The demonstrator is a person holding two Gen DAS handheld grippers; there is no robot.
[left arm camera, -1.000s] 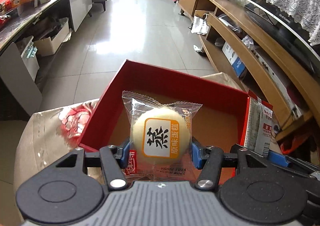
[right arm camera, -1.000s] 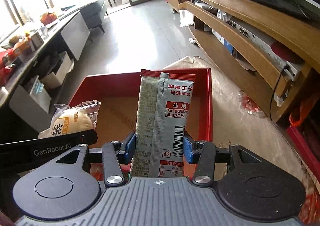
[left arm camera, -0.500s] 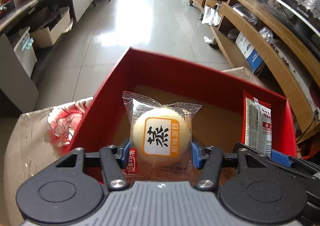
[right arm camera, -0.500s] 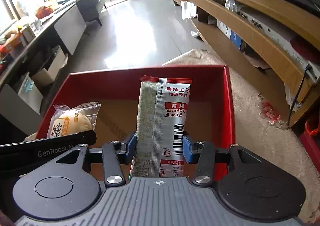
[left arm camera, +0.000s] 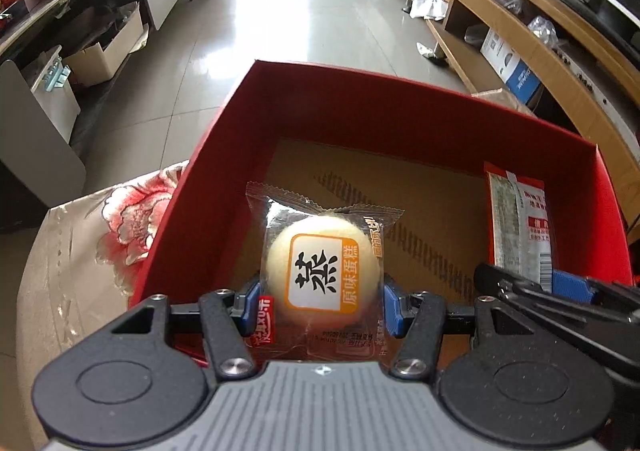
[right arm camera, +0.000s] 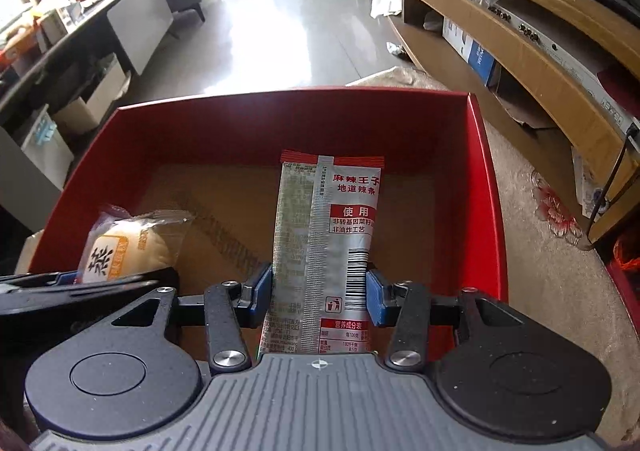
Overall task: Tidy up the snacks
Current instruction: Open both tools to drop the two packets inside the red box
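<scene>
While both snacks hang over the red box [left arm camera: 352,107], neither has been let go. Cake [left arm camera: 322,271]: round, pale, sealed in a clear wrapper, held upright in the left gripper [left arm camera: 320,305], jaws narrowed onto its sides just below the middle. Judged soft and light; it would squash under a hard pinch, and the wrapper film looks slippery, so the hold belongs on the bulge, not the crimped ends. Strip pack [right arm camera: 324,251]: long flat foil sachet, held on end in the right gripper [right arm camera: 320,297], jaws pressed to its two long edges in the lower half. Judged light and limp, likely to bow if gripped by the tip.

Cake sits toward the box's left side, pack toward its right; both are above the bare cardboard floor, whether touching it cannot be told. Box stands on a bench with a flowered cloth [left arm camera: 120,227]. Beyond: tiled floor, long wooden shelves on the right.
</scene>
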